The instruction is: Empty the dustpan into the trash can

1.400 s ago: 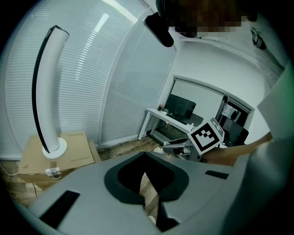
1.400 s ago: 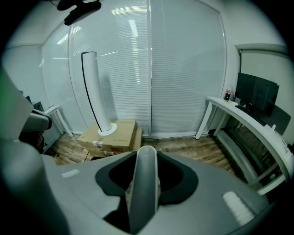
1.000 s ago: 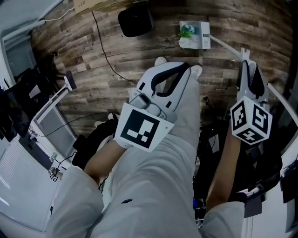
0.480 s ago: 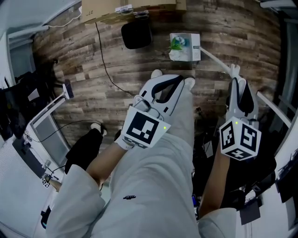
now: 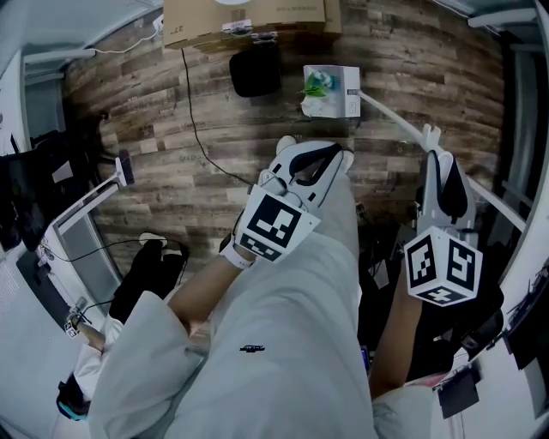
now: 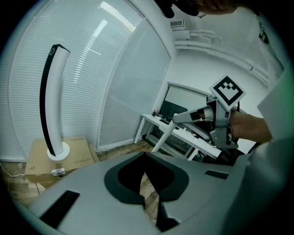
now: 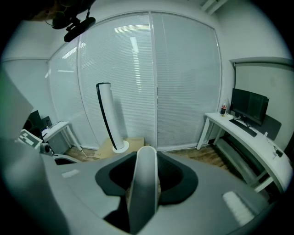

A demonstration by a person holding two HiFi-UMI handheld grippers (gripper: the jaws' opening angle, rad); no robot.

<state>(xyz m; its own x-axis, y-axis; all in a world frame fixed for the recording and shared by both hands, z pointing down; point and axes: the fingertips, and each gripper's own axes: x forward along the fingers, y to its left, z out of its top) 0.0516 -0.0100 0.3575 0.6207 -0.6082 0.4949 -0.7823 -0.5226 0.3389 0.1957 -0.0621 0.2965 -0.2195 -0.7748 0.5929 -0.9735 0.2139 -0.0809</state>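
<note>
My right gripper point(image 5: 446, 184) pinches the long white handle point(image 7: 143, 183), I judge so the pan rides level and holds its litter point(image 5: 319, 84). The dustpan point(image 5: 343, 94) lies ahead and leftward at the handle's far end, just beside a black container point(image 5: 255, 69), probably the trash can. My left gripper point(image 5: 313, 159) is pressed together, empty.

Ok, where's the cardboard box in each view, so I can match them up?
Head view: the cardboard box lies along the top edge, left of centre.
Left gripper view: the box is at lower left, on the floor.
Right gripper view: the box is low, near centre.
Shared landmark: the white tower fan stands on it in both gripper views.
</note>
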